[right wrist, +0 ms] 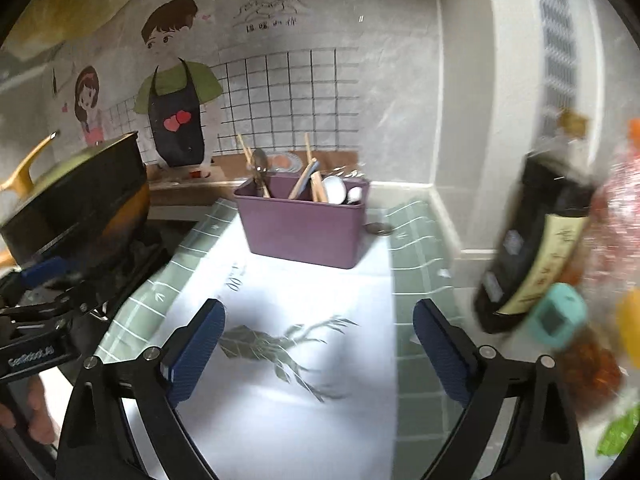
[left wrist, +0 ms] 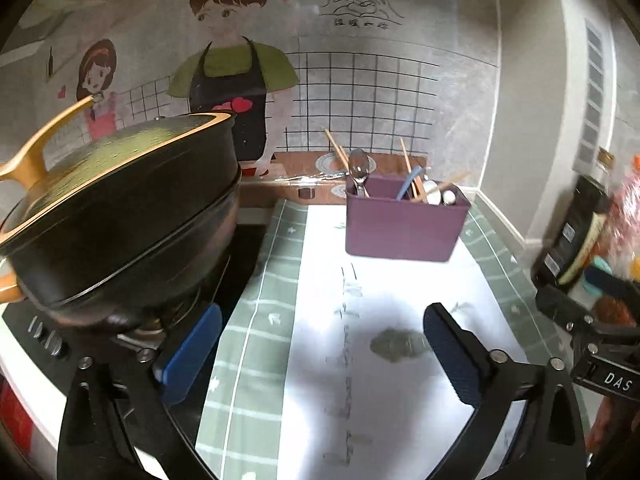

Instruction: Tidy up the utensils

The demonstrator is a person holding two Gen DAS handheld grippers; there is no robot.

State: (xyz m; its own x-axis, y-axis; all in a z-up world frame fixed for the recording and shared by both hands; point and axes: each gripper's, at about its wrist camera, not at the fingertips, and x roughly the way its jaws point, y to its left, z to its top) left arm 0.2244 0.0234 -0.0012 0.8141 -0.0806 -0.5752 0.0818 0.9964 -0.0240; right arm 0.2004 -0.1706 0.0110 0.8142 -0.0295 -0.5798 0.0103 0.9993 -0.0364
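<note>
Since both the left gripper and right gripper hang with jaws released and empty, we'd leave the purple plastic utensil caddy untouched, honestly.

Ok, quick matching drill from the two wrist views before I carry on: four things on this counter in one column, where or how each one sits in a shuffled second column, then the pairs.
Things:
1. purple utensil caddy
2. black pot
3. dark sauce bottle
4. metal spoon

Place or state:
A. at the counter's right edge
B. on the stove, lid on, gold handles
C. standing bowl-up in the caddy's left compartment
D. on the white mat near the back wall

Pairs: 1-D, 2-B, 3-A, 4-C
</note>
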